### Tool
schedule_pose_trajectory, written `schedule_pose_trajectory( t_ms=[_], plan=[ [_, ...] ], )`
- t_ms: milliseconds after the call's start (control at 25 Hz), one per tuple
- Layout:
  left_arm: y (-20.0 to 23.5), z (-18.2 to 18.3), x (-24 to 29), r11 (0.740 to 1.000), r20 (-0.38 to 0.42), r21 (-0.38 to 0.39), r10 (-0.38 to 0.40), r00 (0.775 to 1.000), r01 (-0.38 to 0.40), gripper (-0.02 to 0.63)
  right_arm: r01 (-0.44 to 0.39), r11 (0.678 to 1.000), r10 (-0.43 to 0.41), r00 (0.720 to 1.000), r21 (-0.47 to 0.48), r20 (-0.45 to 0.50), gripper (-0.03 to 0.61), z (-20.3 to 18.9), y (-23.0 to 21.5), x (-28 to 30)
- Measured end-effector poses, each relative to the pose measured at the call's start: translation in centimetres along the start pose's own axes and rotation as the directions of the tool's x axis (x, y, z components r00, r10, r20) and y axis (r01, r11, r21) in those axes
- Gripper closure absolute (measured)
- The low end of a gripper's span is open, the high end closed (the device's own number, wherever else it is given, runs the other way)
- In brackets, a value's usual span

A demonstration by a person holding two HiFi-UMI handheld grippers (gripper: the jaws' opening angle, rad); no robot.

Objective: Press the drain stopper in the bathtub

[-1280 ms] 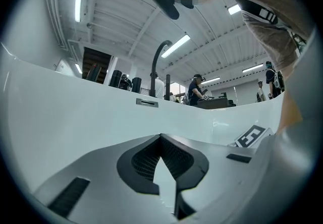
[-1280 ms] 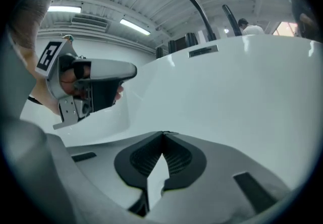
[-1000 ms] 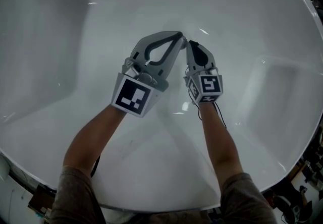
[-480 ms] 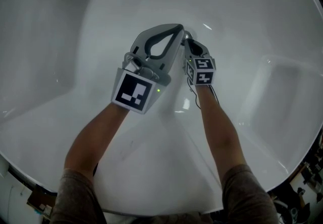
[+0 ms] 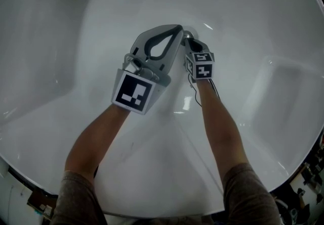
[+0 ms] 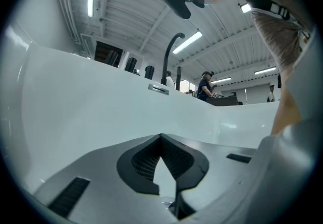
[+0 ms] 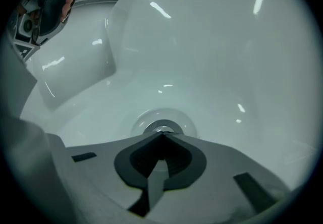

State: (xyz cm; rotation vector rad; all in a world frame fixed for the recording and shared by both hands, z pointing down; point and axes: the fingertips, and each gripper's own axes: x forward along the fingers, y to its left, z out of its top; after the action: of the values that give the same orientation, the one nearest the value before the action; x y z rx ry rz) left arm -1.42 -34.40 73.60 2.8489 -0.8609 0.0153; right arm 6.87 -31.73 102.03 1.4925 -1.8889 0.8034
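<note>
The chrome drain stopper (image 7: 161, 126) lies in a round recess in the floor of the white bathtub (image 5: 238, 26). My right gripper (image 7: 162, 134) is shut and empty, its tips at the stopper's near edge; I cannot tell if they touch. In the head view the stopper (image 5: 188, 33) peeks out just beyond the right gripper (image 5: 188, 40). My left gripper (image 5: 178, 27) hovers beside it on the left, shut on nothing, its tips close to the right one's. In the left gripper view the left gripper (image 6: 161, 136) points at the tub's far wall.
The tub's curved walls rise all round the grippers. A dark tall faucet (image 6: 170, 54) and an overflow slot (image 6: 158, 89) sit on the far rim. People stand in the workshop beyond the tub. Both forearms reach in from the near rim (image 5: 152, 211).
The right gripper has moved forward and down to the drain stopper, its marker cube tilting up. The left gripper has shifted only slightly.
</note>
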Motion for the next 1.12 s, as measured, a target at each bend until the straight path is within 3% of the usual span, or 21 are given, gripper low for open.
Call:
schedule_pose_trajectory(
  t_ms=[440, 600, 800, 920, 1120],
  plan=[
    [0.4, -1.3, -0.3, 0.999, -0.043, -0.028, 0.023, 0.999, -0.024, 0.611, 0.019, 0.998, -0.025, 0.995, -0.058, -0.096, 0.578, -0.5, -0.2, 0.4],
    [0.3, -1.8, -0.3, 0.999, -0.056, -0.036, 0.019, 0.998, -0.021, 0.611, 0.040, 0.996, -0.047, 0.995, -0.081, -0.085, 0.578, -0.4, -0.1, 0.5],
    [-0.1, -2.0, -0.2, 0.999, -0.067, -0.029, 0.015, 0.998, -0.017, 0.611, 0.056, 0.997, -0.056, 0.998, -0.043, 0.000, 0.578, 0.3, -0.1, -0.2],
    [-0.4, -1.8, -0.3, 0.999, -0.079, -0.029, 0.015, 0.997, -0.017, 0.611, 0.085, 0.995, -0.086, 0.996, -0.042, -0.008, 0.578, 0.1, -0.6, -0.8],
    [-1.0, -0.3, -1.0, 0.999, -0.096, -0.019, 0.029, 0.995, -0.031, 0.611, 0.101, 0.993, -0.102, 0.995, 0.056, 0.018, 0.580, 1.7, -1.0, -3.4]
  ],
)
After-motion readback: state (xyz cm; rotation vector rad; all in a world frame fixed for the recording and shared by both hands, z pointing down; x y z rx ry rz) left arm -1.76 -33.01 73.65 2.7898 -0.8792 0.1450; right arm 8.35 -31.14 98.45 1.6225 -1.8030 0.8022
